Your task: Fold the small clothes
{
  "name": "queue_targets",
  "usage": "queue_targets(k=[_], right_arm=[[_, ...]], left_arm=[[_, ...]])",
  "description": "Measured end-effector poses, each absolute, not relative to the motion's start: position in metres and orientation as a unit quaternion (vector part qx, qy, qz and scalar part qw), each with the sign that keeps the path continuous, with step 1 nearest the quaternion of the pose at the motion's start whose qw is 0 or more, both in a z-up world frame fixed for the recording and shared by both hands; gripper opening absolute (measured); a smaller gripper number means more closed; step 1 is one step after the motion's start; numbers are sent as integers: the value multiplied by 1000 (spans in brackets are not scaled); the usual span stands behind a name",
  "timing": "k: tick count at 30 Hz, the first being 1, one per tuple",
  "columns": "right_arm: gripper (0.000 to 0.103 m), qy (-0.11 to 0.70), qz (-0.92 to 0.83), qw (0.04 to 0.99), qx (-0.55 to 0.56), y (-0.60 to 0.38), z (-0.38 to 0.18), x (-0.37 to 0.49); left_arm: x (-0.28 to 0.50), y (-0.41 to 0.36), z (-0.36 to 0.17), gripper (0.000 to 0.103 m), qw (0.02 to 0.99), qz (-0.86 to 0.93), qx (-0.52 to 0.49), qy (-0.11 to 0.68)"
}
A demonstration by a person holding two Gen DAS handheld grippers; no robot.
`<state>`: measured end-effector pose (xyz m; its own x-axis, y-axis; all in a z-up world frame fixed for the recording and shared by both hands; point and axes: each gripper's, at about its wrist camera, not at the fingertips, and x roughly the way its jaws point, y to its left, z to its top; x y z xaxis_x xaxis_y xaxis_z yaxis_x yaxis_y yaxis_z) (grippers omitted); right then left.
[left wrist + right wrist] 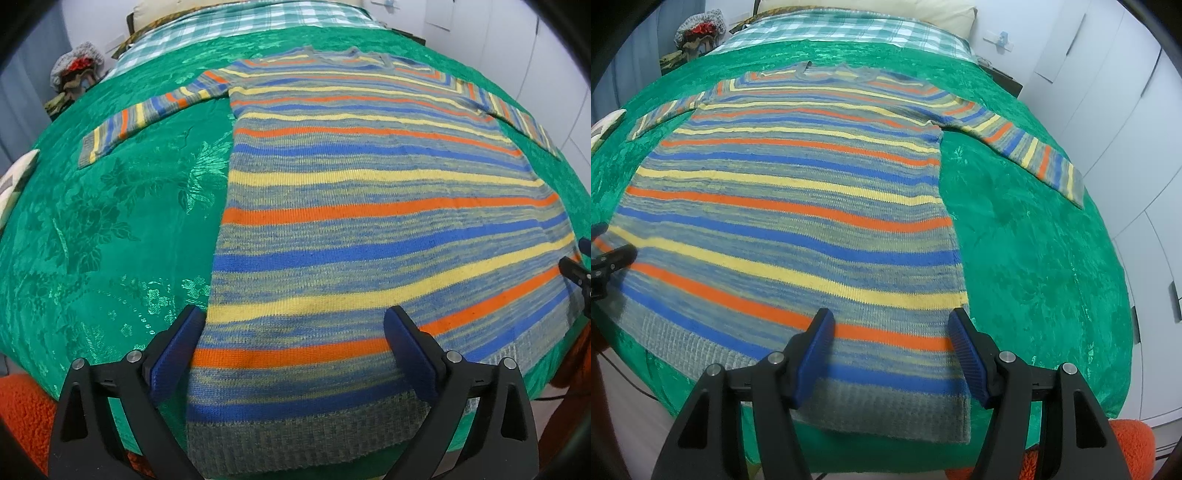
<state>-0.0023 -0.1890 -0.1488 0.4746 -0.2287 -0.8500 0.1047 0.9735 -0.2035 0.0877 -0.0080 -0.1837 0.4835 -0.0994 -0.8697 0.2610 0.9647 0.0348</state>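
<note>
Sweater (369, 206) flat, green bedspread (110, 229) bordering — both grippers (295, 354) (890, 354) wide open, empty.

You are in a home bedroom. A bed fills both views, spread with a green floral-embossed cover (110, 221) over a green-and-white checked sheet (849, 29) at the top of the frame. A cream pillow (923, 11) sits at the top centre of the right wrist view. White wardrobe doors (1108, 92) run along the right side there, and a heap of clothes (75, 72) lies at the upper left.
</note>
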Motion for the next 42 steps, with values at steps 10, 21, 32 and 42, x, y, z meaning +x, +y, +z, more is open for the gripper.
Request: queue_targets(k=[10,21,32,42], right_arm=[[67,556,-70,828,4,-214,-161,-7],[66,431,-71,876,206,-397,-70,31],[55,408,-136,777,460,-575,-148,101],[2,394,-121,755,510,-600,-186,127]], left_arm=[[77,-5,-180,100,838,-100,96,528],[96,36,-114,100,889,-84,-9,450],[121,80,-160,100,873,17,-51,484],[126,71,-170,100,871,26,-16,490]])
